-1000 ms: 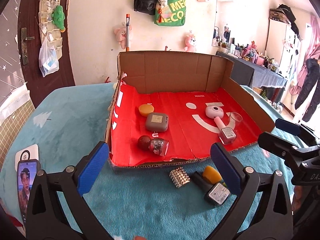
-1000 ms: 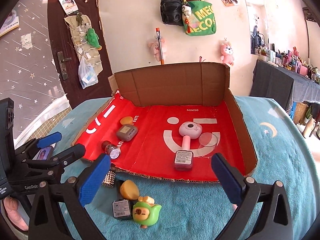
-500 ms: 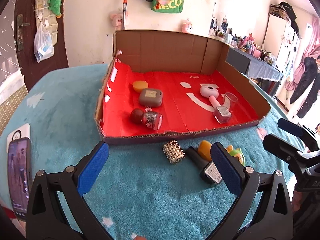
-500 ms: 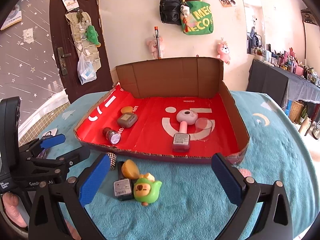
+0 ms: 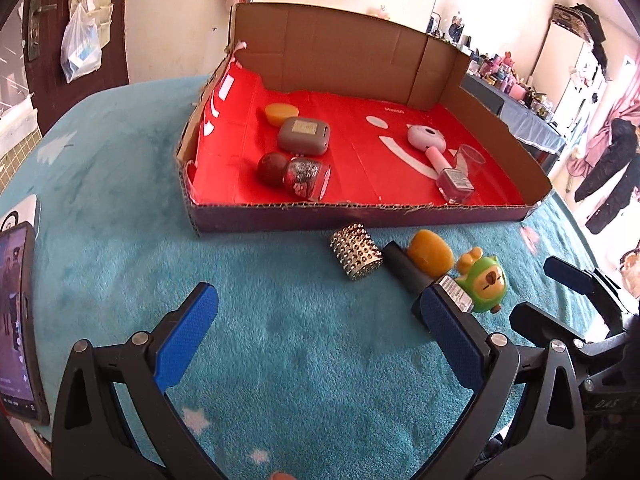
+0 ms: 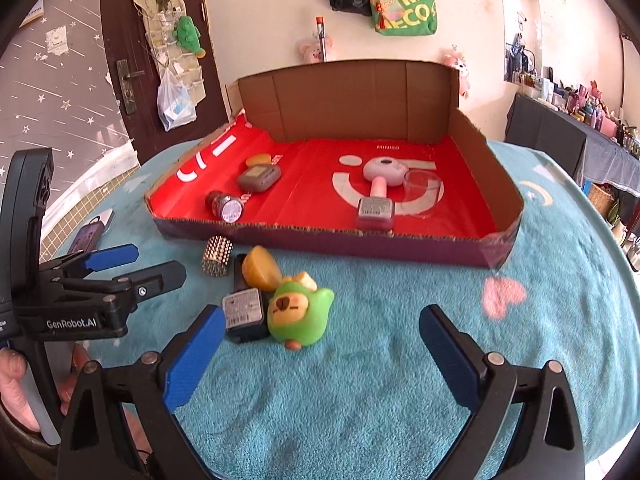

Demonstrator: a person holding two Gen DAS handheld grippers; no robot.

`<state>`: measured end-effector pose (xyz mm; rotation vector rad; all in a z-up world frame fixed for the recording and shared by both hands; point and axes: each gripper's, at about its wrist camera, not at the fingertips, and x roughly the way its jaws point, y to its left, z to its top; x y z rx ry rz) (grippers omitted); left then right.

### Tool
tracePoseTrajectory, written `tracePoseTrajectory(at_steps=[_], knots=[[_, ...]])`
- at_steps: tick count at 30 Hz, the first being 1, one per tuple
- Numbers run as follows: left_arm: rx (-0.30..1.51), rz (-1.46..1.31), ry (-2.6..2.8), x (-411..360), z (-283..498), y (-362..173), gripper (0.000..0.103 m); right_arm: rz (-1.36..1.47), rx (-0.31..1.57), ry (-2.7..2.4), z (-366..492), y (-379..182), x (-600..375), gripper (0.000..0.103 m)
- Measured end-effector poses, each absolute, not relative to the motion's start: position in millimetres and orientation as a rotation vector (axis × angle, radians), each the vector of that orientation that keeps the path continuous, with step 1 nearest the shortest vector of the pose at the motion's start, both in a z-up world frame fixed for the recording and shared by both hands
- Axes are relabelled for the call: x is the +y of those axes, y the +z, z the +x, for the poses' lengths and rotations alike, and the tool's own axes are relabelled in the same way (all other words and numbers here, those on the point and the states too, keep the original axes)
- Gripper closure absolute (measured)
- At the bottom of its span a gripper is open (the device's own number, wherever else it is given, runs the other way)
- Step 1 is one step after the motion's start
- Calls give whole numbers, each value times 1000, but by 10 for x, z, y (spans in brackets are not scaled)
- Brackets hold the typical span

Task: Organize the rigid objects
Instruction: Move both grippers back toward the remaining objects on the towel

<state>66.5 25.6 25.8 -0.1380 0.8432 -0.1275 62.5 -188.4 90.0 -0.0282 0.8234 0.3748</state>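
Toy figure (image 6: 298, 314) before the cardboard tray (image 6: 360, 240), bottle (image 6: 245, 312) alongside.

Green toy (image 6: 300, 314), silver studded cylinder (image 5: 356, 257), red-lined box (image 5: 360, 216), teal blanket (image 5: 280, 340).

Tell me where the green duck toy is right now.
The green duck toy lies on the teal blanket outside the cardboard tray, low centre-left in the right wrist view, touching the black bottle and the yellow stone.

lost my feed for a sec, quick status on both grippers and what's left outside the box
Left gripper open, empty. Right gripper open, empty. Green toy, studded cylinder, yellow piece, dark bottle outside cardboard box. Nothing blocking.
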Motion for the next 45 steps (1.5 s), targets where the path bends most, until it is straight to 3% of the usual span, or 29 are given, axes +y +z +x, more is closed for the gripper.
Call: tracePoseTrajectory(at_steps=[31, 34, 36, 40, 45], knots=[[920, -64, -37, 76, 1089, 63, 2, -61, 897, 341, 785, 530, -1859, 10], [914, -72, -46, 76, 1125, 69, 9, -67, 895, 349, 807, 530, -1834, 10], [905, -64, -58, 57, 1142, 80, 19, -69, 893, 362, 827, 534, -1807, 12], [895, -56, -86, 17, 1162, 97, 37, -63, 886, 415, 844, 558, -1755, 24], [887, -68, -119, 9, 1164, 110, 53, -32, 882, 508, 855, 584, -1706, 30]])
